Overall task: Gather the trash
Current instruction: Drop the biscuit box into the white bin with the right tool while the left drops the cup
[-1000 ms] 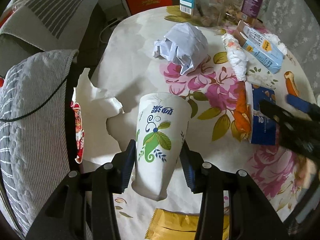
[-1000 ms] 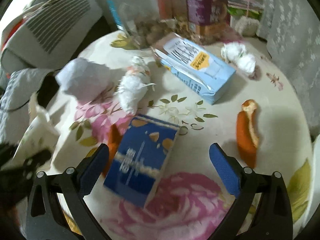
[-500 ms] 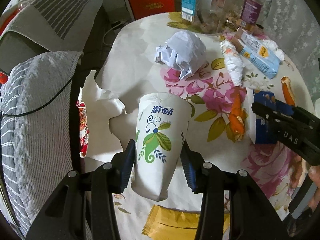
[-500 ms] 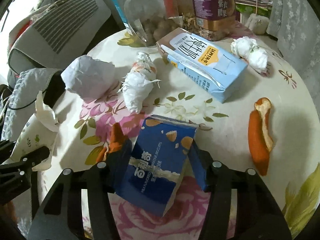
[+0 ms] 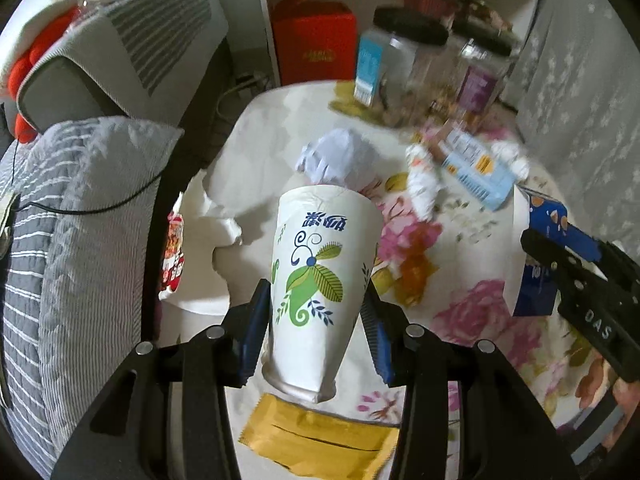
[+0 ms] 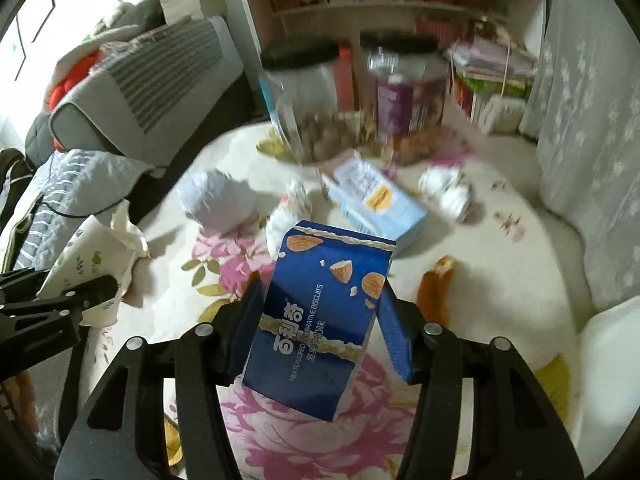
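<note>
Matt paper on the cup (image 5: 320, 280), printed, smooth, dented at the rim. Glossy printed card on the biscuit box (image 6: 320, 316). Matt black plastic on both grippers, left (image 5: 316, 332) and right (image 6: 320, 332), with blue ribbed pads (image 5: 374, 336) and small shiny metal bolts. Smooth, faintly sheeny floral cloth over the table (image 6: 520, 280). Crumpled matt paper in the ball (image 5: 340, 160). Shiny yellow foil on the wrapper (image 5: 320, 436). Clear plastic jars (image 6: 408, 92), dark lids. Coated card on the carton (image 6: 376, 204). Quilted striped fabric on the cushion (image 5: 80, 240).
</note>
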Action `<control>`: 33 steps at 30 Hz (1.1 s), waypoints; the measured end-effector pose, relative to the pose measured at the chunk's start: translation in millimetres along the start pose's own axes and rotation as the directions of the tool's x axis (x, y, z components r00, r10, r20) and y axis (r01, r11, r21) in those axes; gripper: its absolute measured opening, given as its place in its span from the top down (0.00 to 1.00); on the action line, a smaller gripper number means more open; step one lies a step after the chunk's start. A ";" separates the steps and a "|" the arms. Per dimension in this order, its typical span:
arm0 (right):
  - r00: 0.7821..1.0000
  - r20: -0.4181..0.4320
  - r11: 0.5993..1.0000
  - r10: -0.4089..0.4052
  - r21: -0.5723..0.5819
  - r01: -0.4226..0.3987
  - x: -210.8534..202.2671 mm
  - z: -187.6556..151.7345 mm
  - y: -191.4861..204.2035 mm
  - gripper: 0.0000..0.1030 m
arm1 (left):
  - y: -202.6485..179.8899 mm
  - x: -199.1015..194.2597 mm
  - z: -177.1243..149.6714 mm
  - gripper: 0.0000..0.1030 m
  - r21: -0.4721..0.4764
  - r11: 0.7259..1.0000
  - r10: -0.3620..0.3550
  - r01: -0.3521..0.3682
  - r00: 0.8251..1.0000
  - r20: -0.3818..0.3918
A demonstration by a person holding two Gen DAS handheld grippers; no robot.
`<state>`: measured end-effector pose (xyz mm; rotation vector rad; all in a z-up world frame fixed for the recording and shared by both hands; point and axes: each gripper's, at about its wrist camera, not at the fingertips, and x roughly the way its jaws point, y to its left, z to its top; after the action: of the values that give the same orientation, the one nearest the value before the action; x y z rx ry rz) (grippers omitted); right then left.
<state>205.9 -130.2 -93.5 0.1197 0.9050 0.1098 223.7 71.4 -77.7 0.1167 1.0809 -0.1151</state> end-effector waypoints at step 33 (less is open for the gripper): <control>0.989 0.089 0.991 -0.114 0.085 0.107 -82.7 -13.7 -117.8 0.49 | -162.6 -19.2 4.1 0.57 0.178 0.979 -0.114 0.098 0.990 0.083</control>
<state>149.7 -257.7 -55.3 0.1482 0.8205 -0.0352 193.9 -89.1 -65.1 0.2084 0.9829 -0.3085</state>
